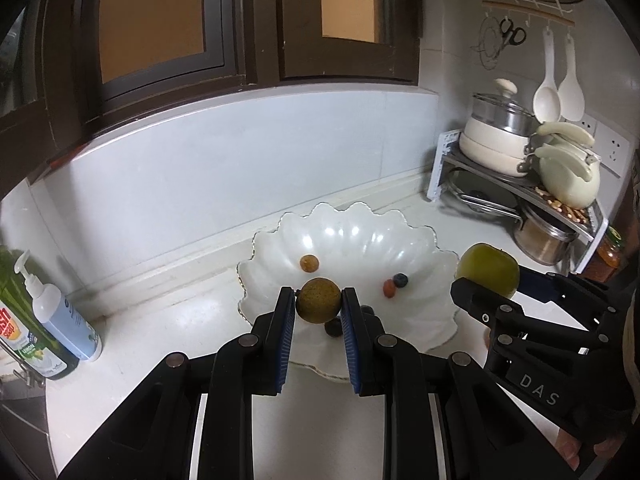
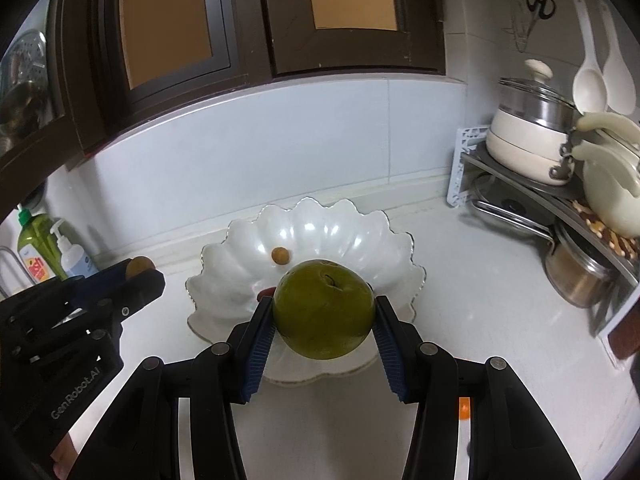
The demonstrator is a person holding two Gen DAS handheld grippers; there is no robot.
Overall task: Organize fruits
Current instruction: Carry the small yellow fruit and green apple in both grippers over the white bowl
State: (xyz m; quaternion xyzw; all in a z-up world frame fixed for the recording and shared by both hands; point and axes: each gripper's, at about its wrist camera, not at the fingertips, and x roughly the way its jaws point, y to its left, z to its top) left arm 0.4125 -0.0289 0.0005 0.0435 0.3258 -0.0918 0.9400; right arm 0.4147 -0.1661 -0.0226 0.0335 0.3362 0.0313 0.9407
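Note:
A white scalloped bowl [image 1: 420,252] [image 2: 340,232] stands on the white counter. My left gripper [image 1: 319,300] is shut on a small round brownish-green fruit [image 1: 319,300] over the bowl's near rim. My right gripper [image 2: 325,312] is shut on a big green apple [image 2: 325,312] [image 1: 488,274] over the bowl's near side. In the bowl lie a small orange-brown fruit [image 1: 309,263] [image 2: 280,256], a red berry [image 1: 389,289] and a blueberry [image 1: 400,279]. A dark berry [image 1: 334,328] shows under the left fruit. The left gripper [image 2: 140,270] appears at the left of the right wrist view.
Soap and detergent bottles [image 1: 60,320] stand at the counter's left. A corner rack [image 1: 520,188] with pots, a pale jug and a jar fills the back right. A tiled backsplash and dark window frames rise behind the bowl. A hand shows at each view's lower corner.

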